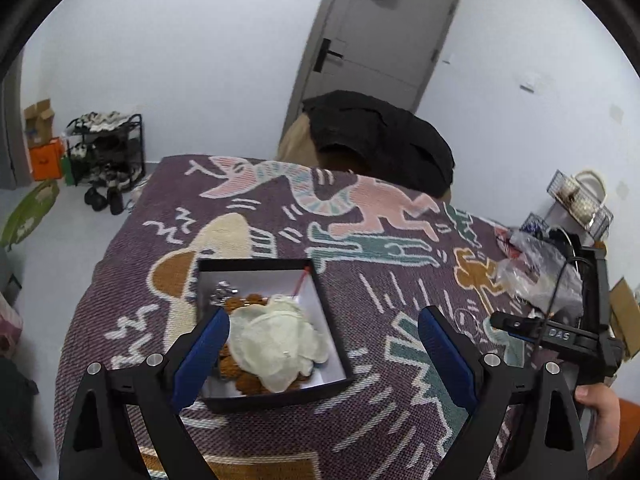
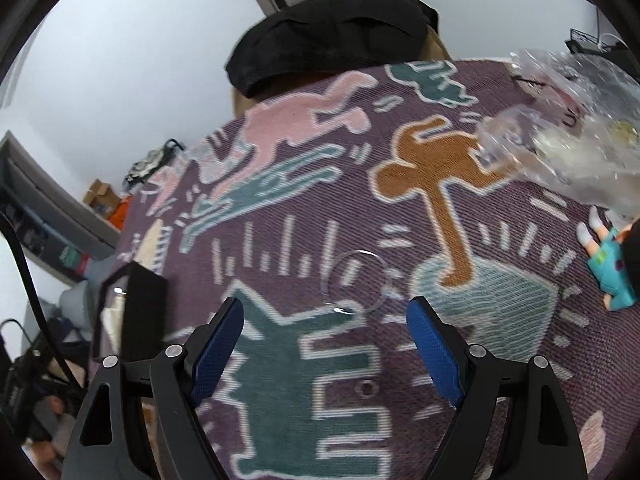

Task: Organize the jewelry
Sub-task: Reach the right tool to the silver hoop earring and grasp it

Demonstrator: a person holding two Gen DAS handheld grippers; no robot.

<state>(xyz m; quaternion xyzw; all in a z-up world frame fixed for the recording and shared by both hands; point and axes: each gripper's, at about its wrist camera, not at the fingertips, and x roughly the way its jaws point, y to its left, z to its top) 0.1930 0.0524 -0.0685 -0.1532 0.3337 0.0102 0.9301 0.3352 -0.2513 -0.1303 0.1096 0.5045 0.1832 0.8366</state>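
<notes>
Both your grippers, left (image 1: 323, 334) and right (image 2: 325, 332), gape empty; the clear bangle (image 2: 357, 282) lies right of the black box (image 1: 280, 394).

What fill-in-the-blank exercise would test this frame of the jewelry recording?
1. The black box holds brown beads and a crumpled ____ pouch.
2. The clear bangle lies on the patterned ____, outside the box.
3. The right gripper has its fingers ____, holding nothing.
4. The left gripper hovers with one blue finger over the ____.

Missing words: white; blanket; open; box
</notes>
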